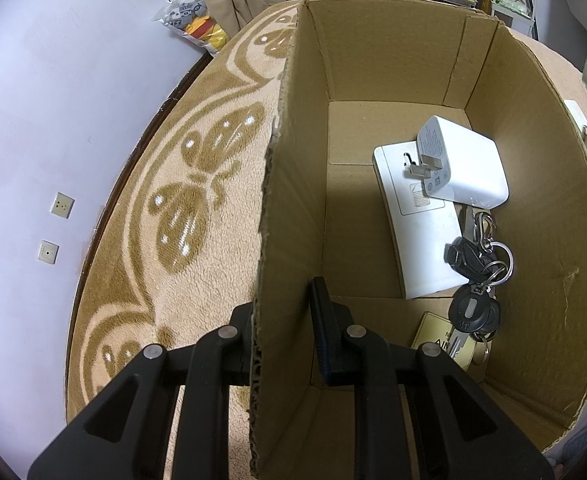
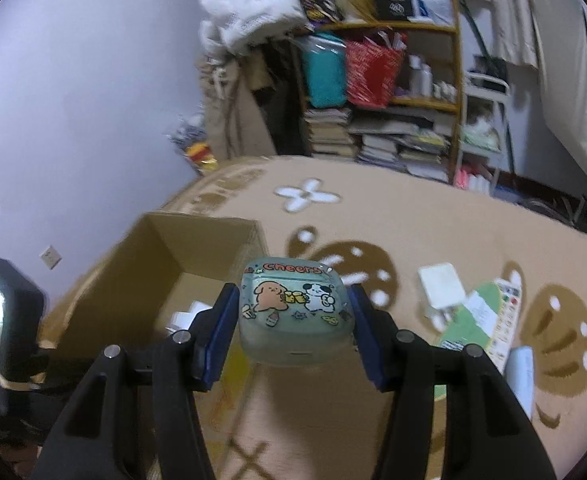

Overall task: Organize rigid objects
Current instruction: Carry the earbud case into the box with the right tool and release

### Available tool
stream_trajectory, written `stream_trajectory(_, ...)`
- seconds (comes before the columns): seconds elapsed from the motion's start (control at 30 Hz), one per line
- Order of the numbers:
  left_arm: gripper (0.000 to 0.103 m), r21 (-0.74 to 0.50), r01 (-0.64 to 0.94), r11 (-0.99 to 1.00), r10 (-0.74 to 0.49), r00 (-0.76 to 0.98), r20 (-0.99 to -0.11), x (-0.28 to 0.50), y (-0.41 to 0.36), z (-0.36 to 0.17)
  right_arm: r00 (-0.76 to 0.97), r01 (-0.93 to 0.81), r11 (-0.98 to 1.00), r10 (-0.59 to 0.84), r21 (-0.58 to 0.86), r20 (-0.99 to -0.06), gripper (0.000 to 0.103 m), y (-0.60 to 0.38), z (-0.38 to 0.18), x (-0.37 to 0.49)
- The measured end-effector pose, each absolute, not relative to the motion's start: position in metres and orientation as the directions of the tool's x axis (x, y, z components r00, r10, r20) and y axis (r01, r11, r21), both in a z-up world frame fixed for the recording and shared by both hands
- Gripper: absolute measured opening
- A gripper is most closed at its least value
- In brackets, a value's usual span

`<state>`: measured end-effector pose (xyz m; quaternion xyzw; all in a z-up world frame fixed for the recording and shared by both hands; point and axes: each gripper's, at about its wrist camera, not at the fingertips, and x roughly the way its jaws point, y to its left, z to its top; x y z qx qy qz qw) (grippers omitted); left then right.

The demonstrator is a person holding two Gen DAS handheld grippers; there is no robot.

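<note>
A cardboard box point(image 1: 529, 208) stands open on a patterned blanket. My left gripper point(image 1: 283, 332) is shut on the box's left wall, one finger outside and one inside. On the box floor lie a white charger point(image 1: 465, 164), a flat white device point(image 1: 425, 240), a bunch of keys point(image 1: 477, 280) and a yellow card point(image 1: 433, 334). In the right wrist view my right gripper point(image 2: 291, 322) is shut on a pale green case point(image 2: 295, 312) with cartoon animals and the word "Cheers", held in the air to the right of the box point(image 2: 133, 276).
On the blanket point(image 2: 413, 224) to the right lie a white adapter point(image 2: 441, 286), a green packet point(image 2: 473, 328), a remote point(image 2: 507, 320) and a pale blue object point(image 2: 521, 372). A shelf of books point(image 2: 381, 136) stands behind. The left gripper's body point(image 2: 1, 320) shows at the left edge.
</note>
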<state>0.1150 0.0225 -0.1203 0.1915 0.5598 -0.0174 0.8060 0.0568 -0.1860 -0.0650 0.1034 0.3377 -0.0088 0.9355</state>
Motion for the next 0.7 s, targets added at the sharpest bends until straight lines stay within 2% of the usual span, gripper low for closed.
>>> stream_trajectory(0.23, 0.019, 0.290, 0.243, 0.926, 0.187, 0.373, -0.909, 0.115, 0.022, -0.120, 0.806, -0.022, 0.983, 0.127, 0.185, -0.578, 0.059, -0.155, -0.049, 0.048)
stream_trajectory(0.7, 0.019, 0.285, 0.240, 0.928, 0.183, 0.371, -0.910, 0.115, 0.022, -0.120, 0.785, -0.117, 0.973, 0.215, 0.201, -0.581, 0.059, -0.129, -0.054, 0.044)
